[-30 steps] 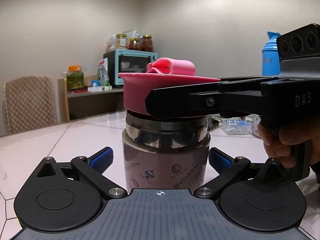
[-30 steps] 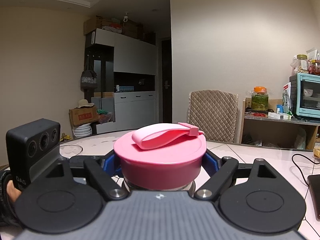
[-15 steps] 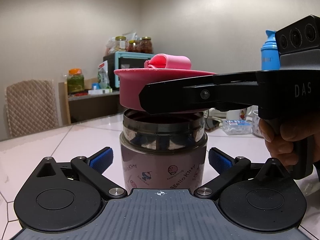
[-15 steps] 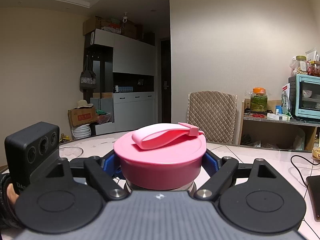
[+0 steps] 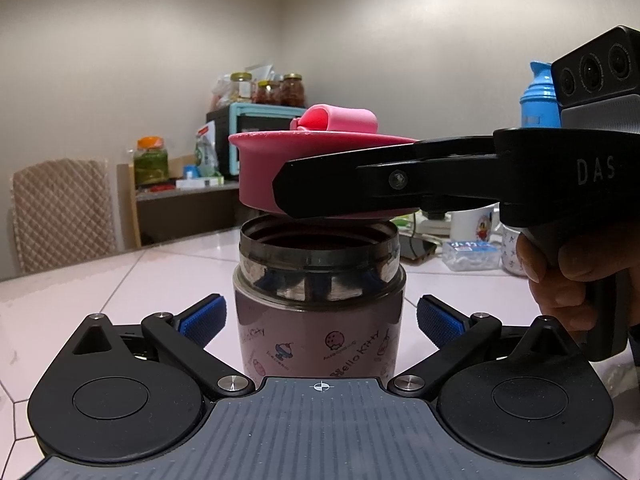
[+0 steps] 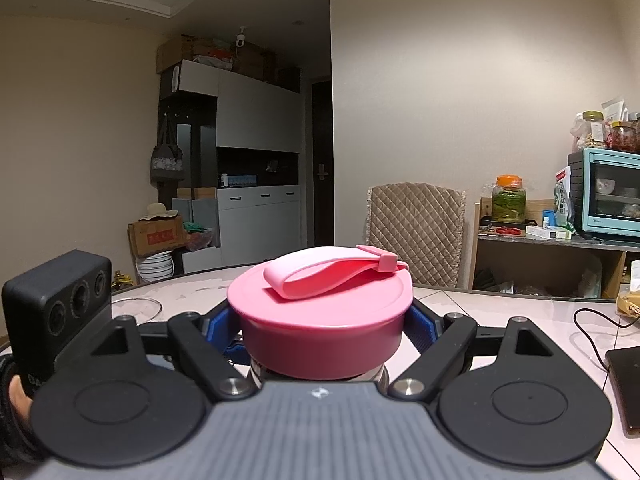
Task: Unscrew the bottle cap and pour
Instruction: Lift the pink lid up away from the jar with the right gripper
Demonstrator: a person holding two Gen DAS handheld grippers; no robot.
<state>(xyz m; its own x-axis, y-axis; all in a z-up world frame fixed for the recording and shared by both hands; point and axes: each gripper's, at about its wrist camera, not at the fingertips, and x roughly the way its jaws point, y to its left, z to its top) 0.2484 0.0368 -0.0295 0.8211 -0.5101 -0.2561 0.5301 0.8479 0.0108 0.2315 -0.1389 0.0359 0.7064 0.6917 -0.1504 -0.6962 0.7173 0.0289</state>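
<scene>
A mauve Hello Kitty jar point(image 5: 320, 332) with a steel threaded neck stands upright on the table, its mouth uncovered. My left gripper point(image 5: 320, 316) is open, its blue pads point(image 5: 202, 316) apart from the jar's sides. My right gripper point(image 6: 320, 320) is shut on the pink cap point(image 6: 320, 320), which has a loop strap on top. In the left wrist view the cap point(image 5: 264, 168) hangs just above the jar's mouth with a thin gap. The jar's rim point(image 6: 316, 376) shows right under the cap.
White tiled table point(image 5: 80, 304). A mug point(image 5: 476, 228) and a small packet point(image 5: 472, 252) sit at the right rear, with a blue bottle point(image 5: 538, 100) behind. A dark tablet point(image 6: 626, 384) and cable point(image 6: 592, 332) lie right. A padded chair point(image 6: 416, 228) stands at the far edge.
The right gripper has lifted the pink cap off the jar's neck; a gap now shows between them. The left gripper stays open around the jar.
</scene>
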